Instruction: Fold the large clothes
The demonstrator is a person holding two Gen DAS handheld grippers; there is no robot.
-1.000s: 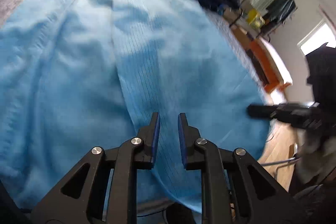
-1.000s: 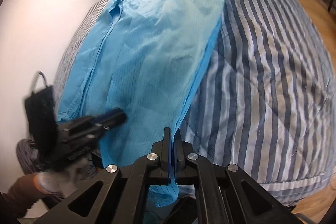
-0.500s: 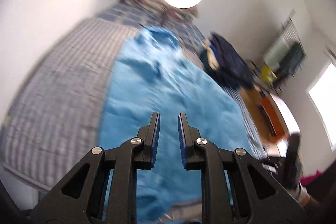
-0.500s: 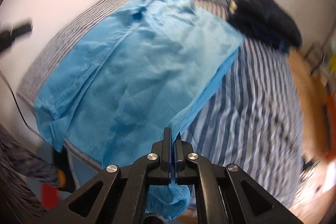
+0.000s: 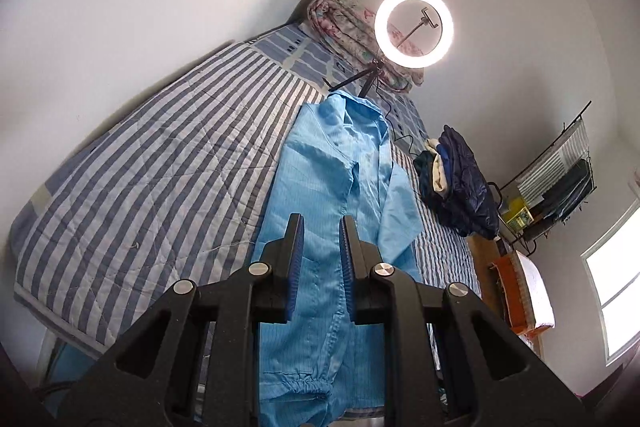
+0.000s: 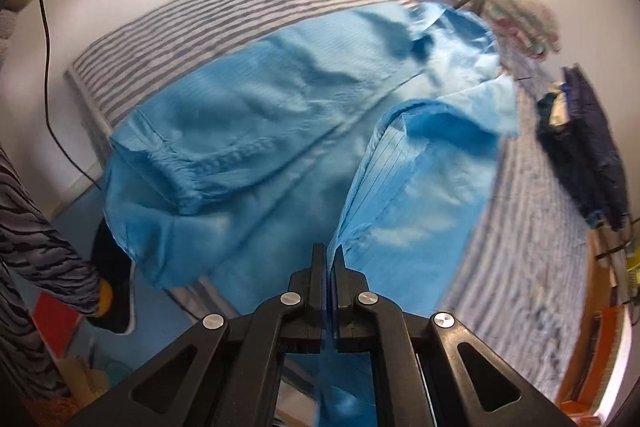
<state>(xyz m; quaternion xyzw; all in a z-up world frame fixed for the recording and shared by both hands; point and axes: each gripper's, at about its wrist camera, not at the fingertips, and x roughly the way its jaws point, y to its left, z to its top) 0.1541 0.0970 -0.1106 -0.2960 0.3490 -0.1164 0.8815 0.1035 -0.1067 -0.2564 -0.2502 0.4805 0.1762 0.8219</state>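
A large light-blue garment (image 5: 332, 187) lies lengthwise on the striped bed (image 5: 160, 179), collar toward the ring light. In the left wrist view my left gripper (image 5: 321, 223) hovers above the garment's lower half, its jaws a little apart with nothing between them. In the right wrist view my right gripper (image 6: 329, 251) is shut on the edge of the garment (image 6: 280, 99). A flap of cloth rises from its fingers and drapes back over the body of the garment. An elastic-cuffed sleeve (image 6: 224, 163) lies folded across the left side.
A ring light (image 5: 414, 27) on a tripod stands at the bed's head beside a rolled quilt (image 5: 348, 27). A dark clothes pile (image 5: 460, 187) sits on the bed's right side. A rack (image 5: 560, 179) stands at the right wall. A person's patterned sleeve (image 6: 40, 247) is at left.
My left gripper has pulled back and up from close over the cloth, so the whole bed shows. My right gripper has carried the garment's edge leftward, lifting that side into a raised flap.
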